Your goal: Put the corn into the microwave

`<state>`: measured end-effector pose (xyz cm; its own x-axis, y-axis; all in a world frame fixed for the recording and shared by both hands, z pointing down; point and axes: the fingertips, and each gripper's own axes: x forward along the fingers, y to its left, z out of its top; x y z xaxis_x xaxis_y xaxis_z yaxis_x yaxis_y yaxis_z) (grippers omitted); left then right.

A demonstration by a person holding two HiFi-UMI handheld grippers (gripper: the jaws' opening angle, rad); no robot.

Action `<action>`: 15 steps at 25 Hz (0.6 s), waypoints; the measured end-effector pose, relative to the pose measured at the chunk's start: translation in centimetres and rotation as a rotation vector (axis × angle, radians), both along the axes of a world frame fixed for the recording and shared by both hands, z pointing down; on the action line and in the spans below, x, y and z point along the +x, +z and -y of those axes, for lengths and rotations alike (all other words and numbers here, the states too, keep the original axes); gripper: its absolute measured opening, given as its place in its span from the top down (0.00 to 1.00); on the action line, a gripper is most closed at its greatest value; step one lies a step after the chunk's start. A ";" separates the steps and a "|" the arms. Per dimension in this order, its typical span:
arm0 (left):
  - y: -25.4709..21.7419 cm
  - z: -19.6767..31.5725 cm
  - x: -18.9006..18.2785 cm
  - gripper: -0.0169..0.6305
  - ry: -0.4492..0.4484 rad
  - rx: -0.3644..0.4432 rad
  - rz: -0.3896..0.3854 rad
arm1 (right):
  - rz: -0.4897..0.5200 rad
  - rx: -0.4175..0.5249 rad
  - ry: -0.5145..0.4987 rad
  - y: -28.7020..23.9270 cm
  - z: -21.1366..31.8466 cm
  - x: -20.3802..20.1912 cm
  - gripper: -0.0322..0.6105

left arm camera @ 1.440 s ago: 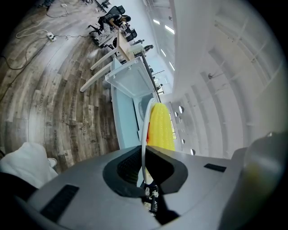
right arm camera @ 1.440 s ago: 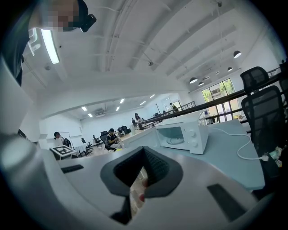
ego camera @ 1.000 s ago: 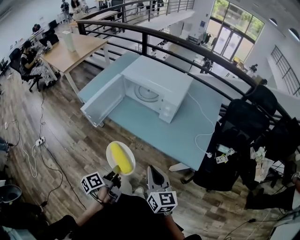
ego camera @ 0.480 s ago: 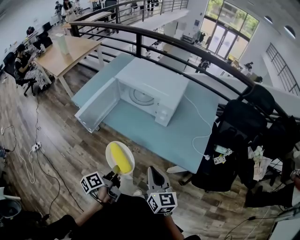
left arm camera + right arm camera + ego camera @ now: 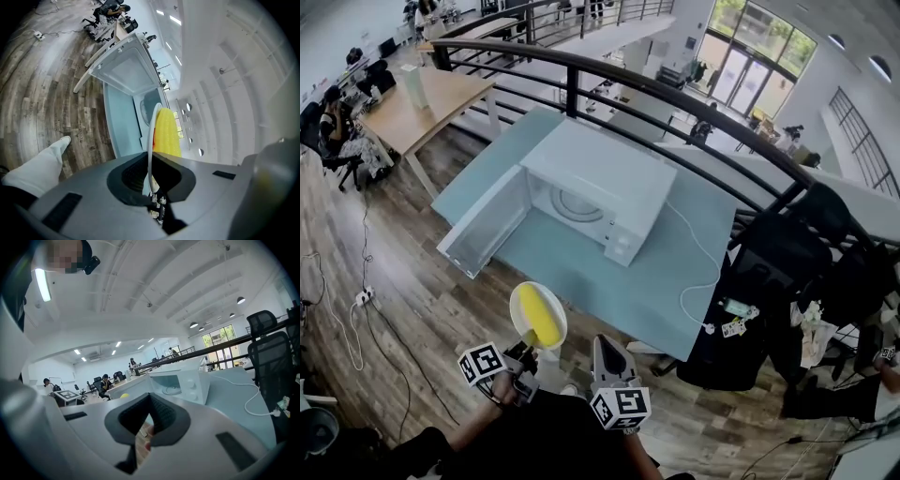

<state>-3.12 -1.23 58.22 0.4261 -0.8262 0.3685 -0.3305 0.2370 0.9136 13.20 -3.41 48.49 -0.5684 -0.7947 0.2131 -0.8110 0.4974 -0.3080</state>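
Carry step in hand, by the look of it: the corn (image 5: pixel 542 322), a yellow cob, lies on a small white plate (image 5: pixel 521 302) held out over the wood floor, short of the near edge of the pale blue table (image 5: pixel 581 281). The left gripper (image 5: pixel 524 355) has its jaws clamped on the plate's near rim; in its own view the rim runs edge-on between the pads. The right gripper (image 5: pixel 612 356) rides just beside it at 3 o'clock, jaws together and carrying nothing. The white microwave (image 5: pixel 614 173) sits on the table at 12 o'clock from the plate, its door (image 5: pixel 483 225) swung wide toward 10 o'clock, cavity and glass turntable (image 5: pixel 577 203) exposed. Next move likely calls for closing on the table, keeping the plate level so the cob doesn't roll, and feeding it in past the door's free edge. The open door juts over the table's left side, the one obstacle on the approach. A white power cord (image 5: pixel 698 281) trails at 2 o'clock; black office chairs (image 5: pixel 773 267) crowd the table's right end, clear of the path. A dark railing (image 5: pixel 675 98) runs behind.
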 end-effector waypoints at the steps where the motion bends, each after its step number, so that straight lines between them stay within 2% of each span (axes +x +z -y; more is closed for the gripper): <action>1: 0.0 0.6 -0.1 0.95 0.002 0.000 0.000 | 0.000 0.000 -0.001 0.0 0.5 -0.2 0.94; 15: -0.4 8.8 -2.2 0.95 0.053 -0.022 -0.006 | -0.013 -0.018 0.024 -0.8 7.9 -2.7 0.94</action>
<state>-5.28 -10.06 57.83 0.4713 -0.7940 0.3840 -0.3381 0.2394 0.9101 10.50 -11.34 47.64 -0.5461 -0.8043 0.2342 -0.8266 0.4721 -0.3064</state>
